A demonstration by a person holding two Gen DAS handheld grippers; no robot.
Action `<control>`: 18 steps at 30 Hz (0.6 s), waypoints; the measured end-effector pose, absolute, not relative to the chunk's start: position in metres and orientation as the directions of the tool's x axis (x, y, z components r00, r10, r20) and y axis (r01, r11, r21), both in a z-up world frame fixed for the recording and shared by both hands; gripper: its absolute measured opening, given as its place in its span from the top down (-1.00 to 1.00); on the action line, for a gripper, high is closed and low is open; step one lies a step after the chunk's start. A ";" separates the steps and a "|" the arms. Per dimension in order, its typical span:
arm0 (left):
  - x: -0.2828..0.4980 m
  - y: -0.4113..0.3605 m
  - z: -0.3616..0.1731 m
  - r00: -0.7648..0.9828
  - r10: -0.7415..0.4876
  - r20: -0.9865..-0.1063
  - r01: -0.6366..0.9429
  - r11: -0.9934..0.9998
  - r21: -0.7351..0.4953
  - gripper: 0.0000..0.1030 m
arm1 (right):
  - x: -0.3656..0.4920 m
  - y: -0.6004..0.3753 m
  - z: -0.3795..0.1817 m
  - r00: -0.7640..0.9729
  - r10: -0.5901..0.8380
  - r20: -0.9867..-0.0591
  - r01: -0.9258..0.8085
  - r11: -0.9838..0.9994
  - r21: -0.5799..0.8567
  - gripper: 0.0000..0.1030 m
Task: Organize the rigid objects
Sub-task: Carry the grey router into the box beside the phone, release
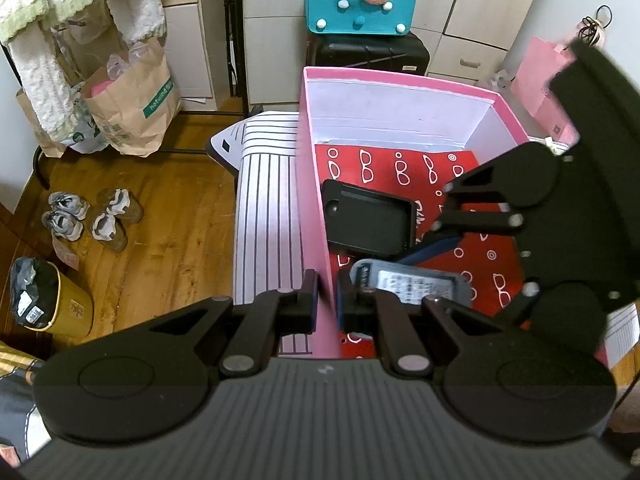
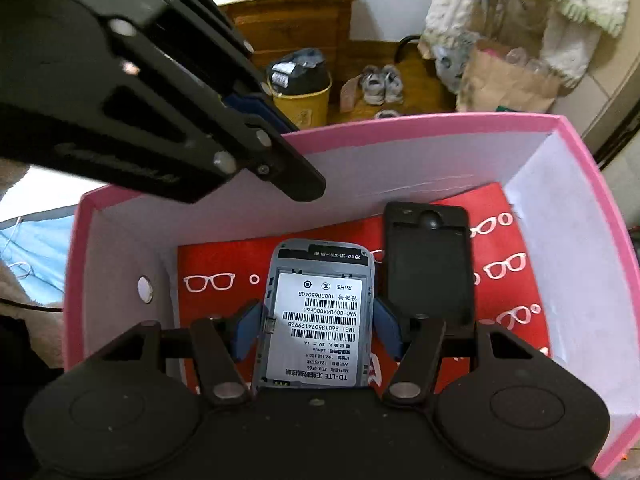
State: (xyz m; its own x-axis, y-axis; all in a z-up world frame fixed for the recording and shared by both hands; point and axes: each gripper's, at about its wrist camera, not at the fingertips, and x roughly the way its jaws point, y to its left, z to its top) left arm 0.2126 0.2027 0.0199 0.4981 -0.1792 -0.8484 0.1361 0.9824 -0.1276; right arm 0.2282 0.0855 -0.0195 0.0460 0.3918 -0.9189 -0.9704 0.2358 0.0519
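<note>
While the left gripper (image 1: pixel 327 298) is pinched shut on the near wall of the pink box (image 1: pixel 316 208), one pad outside and one inside, the right gripper (image 2: pixel 316 332) reaches into the box and holds a grey device (image 2: pixel 320 312) between its blue pads (image 2: pixel 386 330). The device has no back cover, and a white label with barcodes shows. In the right wrist view a black case (image 2: pixel 430 268) lies on the red glasses-print paper (image 2: pixel 508 276) on the box floor, at about 2 o'clock from the grey device and just beside it. In the left wrist view the box stands on a striped cloth (image 1: pixel 268 216), which shows at 9 o'clock from the box.
</note>
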 end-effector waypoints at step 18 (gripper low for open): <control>0.213 0.202 0.018 0.497 -0.184 -0.848 0.143 0.981 -0.128 0.83 | 0.224 0.075 -0.012 0.111 0.410 -0.905 -0.988 0.146 -0.055 -0.28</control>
State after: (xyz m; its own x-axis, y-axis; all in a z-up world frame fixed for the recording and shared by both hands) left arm 0.2131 0.2021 0.0185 0.4966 -0.1835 -0.8483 0.1433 0.9813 -0.1284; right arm 0.2237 0.0752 -0.0118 0.1111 0.4105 -0.9051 -0.9877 0.1465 -0.0549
